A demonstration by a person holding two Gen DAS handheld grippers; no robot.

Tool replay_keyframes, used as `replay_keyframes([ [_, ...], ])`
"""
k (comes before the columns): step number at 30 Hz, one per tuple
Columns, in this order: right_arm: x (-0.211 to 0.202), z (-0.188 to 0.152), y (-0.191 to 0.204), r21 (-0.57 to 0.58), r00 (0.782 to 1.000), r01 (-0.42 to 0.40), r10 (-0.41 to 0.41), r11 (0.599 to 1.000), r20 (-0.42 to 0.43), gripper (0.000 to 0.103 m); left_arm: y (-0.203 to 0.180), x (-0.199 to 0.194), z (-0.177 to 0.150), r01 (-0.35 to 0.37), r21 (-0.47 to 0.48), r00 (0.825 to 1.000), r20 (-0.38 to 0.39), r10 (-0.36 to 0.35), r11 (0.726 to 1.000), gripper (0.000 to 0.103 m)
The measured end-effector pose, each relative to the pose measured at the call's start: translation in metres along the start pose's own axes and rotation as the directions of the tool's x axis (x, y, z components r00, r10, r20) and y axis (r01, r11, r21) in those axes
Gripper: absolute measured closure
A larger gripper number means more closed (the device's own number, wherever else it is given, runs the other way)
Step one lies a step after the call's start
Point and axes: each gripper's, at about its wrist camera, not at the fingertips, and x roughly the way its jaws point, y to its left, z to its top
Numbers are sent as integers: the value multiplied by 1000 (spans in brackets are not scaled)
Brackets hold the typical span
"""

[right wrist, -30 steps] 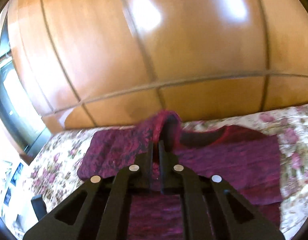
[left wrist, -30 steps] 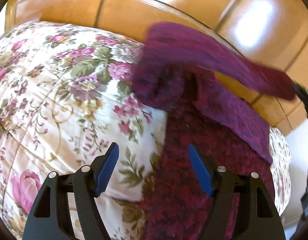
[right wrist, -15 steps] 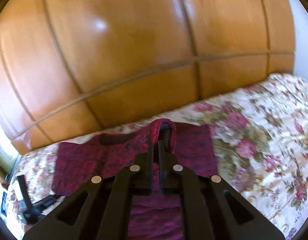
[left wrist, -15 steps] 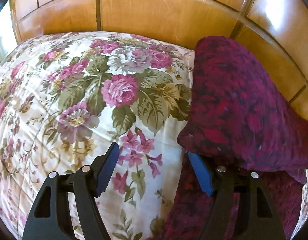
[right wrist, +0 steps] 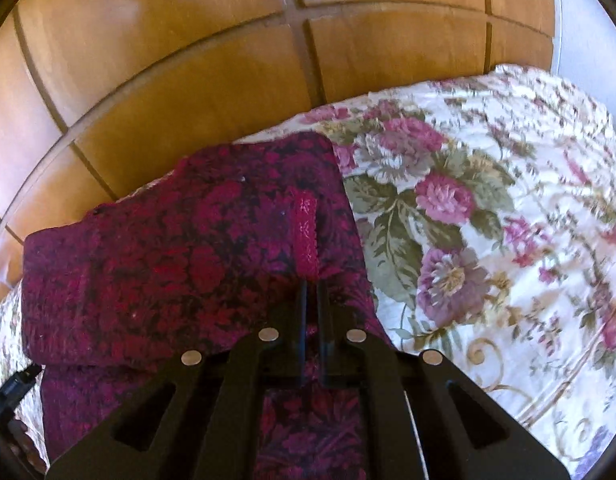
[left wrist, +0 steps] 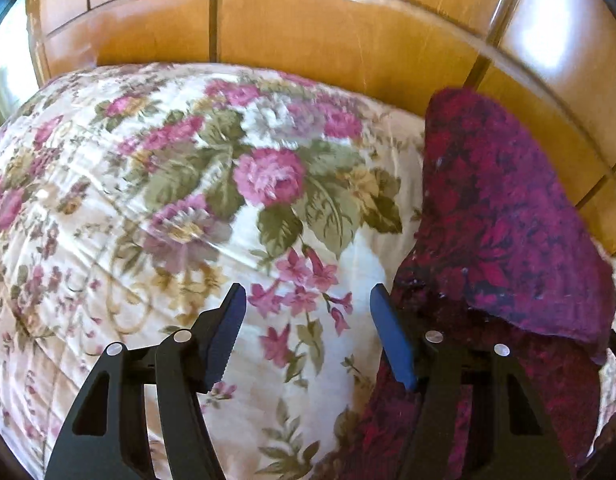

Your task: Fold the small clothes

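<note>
A dark red and magenta knitted garment (right wrist: 180, 264) lies on a bed covered by a cream floral quilt (right wrist: 488, 240), close to the far edge where a glossy wooden panelled wall (right wrist: 188, 80) rises behind the bed. In the right wrist view the right hand-held gripper (right wrist: 311, 280) has its jaws pressed together on a narrow strip of the garment's edge, a lighter pink ribbed band that stands up just beyond the fingertips; the folded-over layer of the garment spreads to the left of it, with a lower layer showing at the near side under the gripper's black frame. To the right of the garment the quilt is bare, printed with large pink roses and green leaves. At the far left edge of that view a small black object (right wrist: 12, 388) sits by the garment's near corner, too cut off to identify. In the left wrist view the left hand-held gripper (left wrist: 308, 332) hangs over the quilt with its blue-padded jaws apart at a middling width, having just been closing a little, and only the flowered quilt (left wrist: 168, 220) shows between them. The garment (left wrist: 508, 220) lies to the right of this gripper, its folded flap lifted in a hump whose near edge overhangs the gripper's right finger; the pad itself is just beside the cloth, and whether it touches I cannot tell. The wooden wall (left wrist: 308, 28) runs across the far side here too.
</note>
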Motion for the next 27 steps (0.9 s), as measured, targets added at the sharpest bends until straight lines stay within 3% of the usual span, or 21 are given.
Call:
replay_keyframes([
  [2, -13, 1, 1, -7, 1000, -10, 10, 1000, 20, 100, 5, -11, 4, 21, -7, 999, 29, -21, 1000, 39],
  [5, -13, -2, 2, -31, 1000, 1, -1, 1000, -15, 98, 2, -26, 13, 50, 14, 995, 87, -51, 999, 39],
  [7, -13, -2, 1, -29, 1000, 12, -12, 999, -6, 89, -8, -34, 22, 72, 62, 990, 118, -79, 995, 39],
  [9, -18, 0, 2, -30, 1000, 16, -15, 999, 19, 65, -21, -41, 28, 90, 128, 982, 156, -110, 988, 39],
  [11, -30, 5, 9, -42, 997, 14, -11, 999, 72, 50, -37, -43, 36, 110, 195, 974, 173, -144, 975, 39],
  [12, -35, 7, 15, -59, 996, 10, -4, 998, 95, 47, -42, -41, 40, 123, 207, 972, 171, -160, 970, 39],
  [16, -38, 16, 47, -140, 992, -44, 60, 989, 112, 41, -61, -32, 57, 187, 240, 959, 166, -230, 953, 39],
  [20, -14, 23, 77, -218, 994, -62, 79, 974, 73, 39, -81, -18, 74, 264, 275, 944, 126, -307, 925, 48],
  [24, 19, 24, 79, -229, 1000, -14, 15, 973, 1, 39, -104, 2, 88, 315, 315, 933, 70, -353, 895, 48],
  [27, 35, 14, 63, -234, 998, 38, -49, 972, -41, 39, -115, 22, 93, 329, 311, 935, 27, -355, 891, 48],
])
